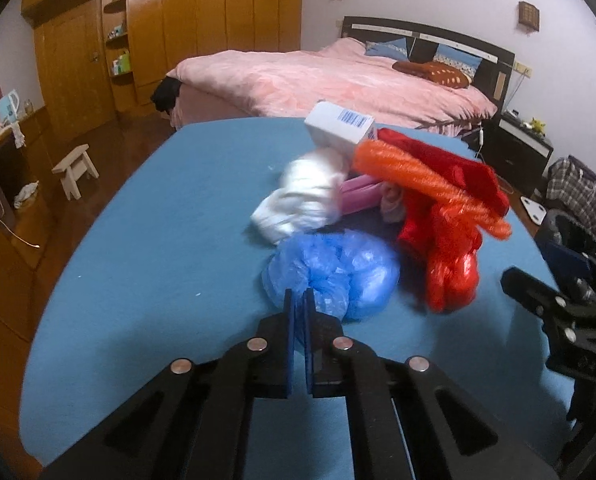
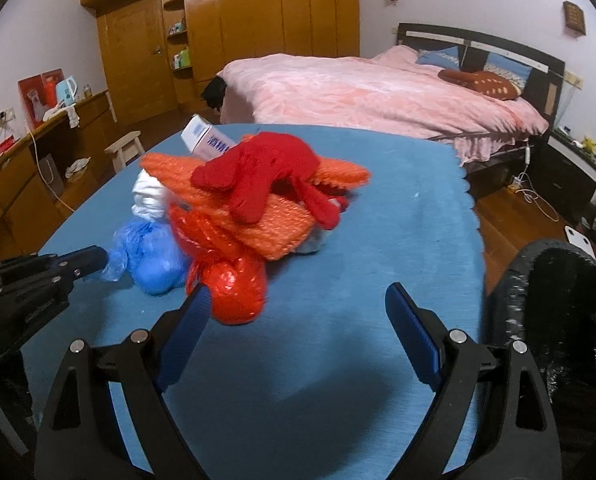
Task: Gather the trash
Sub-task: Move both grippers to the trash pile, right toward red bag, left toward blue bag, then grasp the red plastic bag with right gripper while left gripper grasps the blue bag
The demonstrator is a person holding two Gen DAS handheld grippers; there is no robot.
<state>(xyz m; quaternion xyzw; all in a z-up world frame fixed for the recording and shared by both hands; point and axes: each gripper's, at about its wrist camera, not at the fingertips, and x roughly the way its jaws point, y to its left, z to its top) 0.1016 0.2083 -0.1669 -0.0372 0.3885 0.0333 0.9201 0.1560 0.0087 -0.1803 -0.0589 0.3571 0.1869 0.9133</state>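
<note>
Looking along the left tool, we see its blue pads pressed together with only a thin slit between them, their tips right at the near edge of the crumpled blue plastic bag; we cannot tell whether a fold of the bag is caught between them. The bag lies on the blue tabletop at the front of a heap of trash. Behind it sits a white crumpled bag, and to its right a shiny red plastic bag, touching or nearly so. An orange mesh piece lies across the top of the heap with a red knitted glove on it, a pink item tucked underneath, and a white box tilted at the back.

From the right wrist view, the right tool hangs spread wide above the tabletop, holding nothing, its left pad just beside the red plastic bag. A black-lined bin stands at the tabletop's right edge, near this tool. Beyond the tabletop we make out a bed with pink covers and a wooden wardrobe.
</note>
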